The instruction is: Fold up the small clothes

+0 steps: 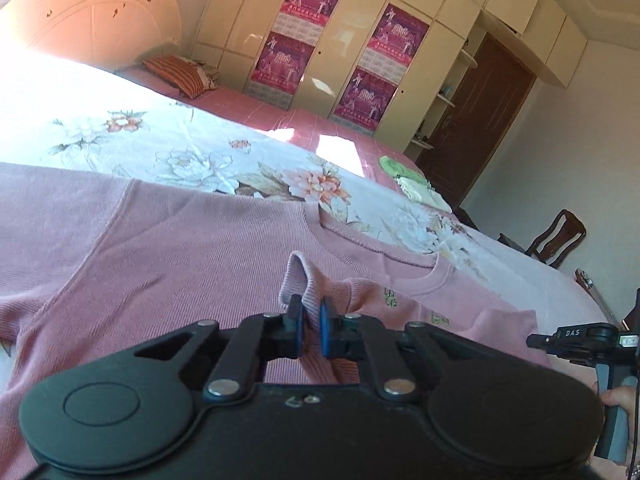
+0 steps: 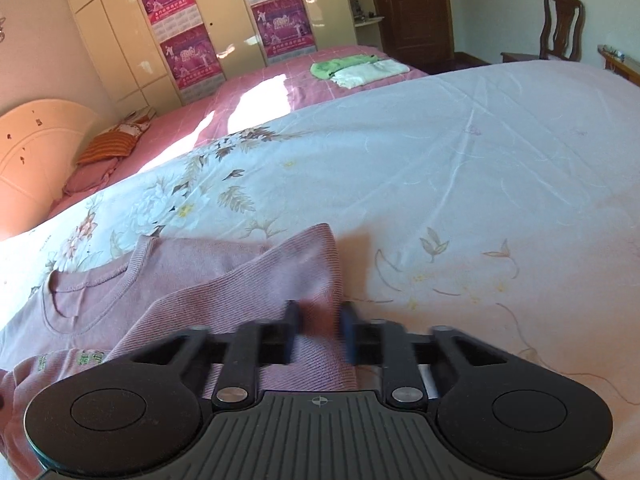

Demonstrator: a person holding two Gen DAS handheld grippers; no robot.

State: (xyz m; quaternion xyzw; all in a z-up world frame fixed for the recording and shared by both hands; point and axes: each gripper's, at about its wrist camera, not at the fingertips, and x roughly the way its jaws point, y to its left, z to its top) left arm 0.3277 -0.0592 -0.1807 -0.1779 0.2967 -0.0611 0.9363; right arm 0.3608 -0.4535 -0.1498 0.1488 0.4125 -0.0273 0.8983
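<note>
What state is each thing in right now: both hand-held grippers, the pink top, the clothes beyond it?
Left hand-held gripper: shut on a pinched fold of the pink top.
Right hand-held gripper: shut on the top's fabric.
Pink top: spread on the bed, partly folded.
Green and white clothes: folded, stacked.

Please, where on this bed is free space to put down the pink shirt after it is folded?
The widest free patch is the pale floral bedspread right of the pink shirt, up to the folded green and white clothes. It is crowded around the shirt, where the left claw and right claw each pinch its fabric.
</note>
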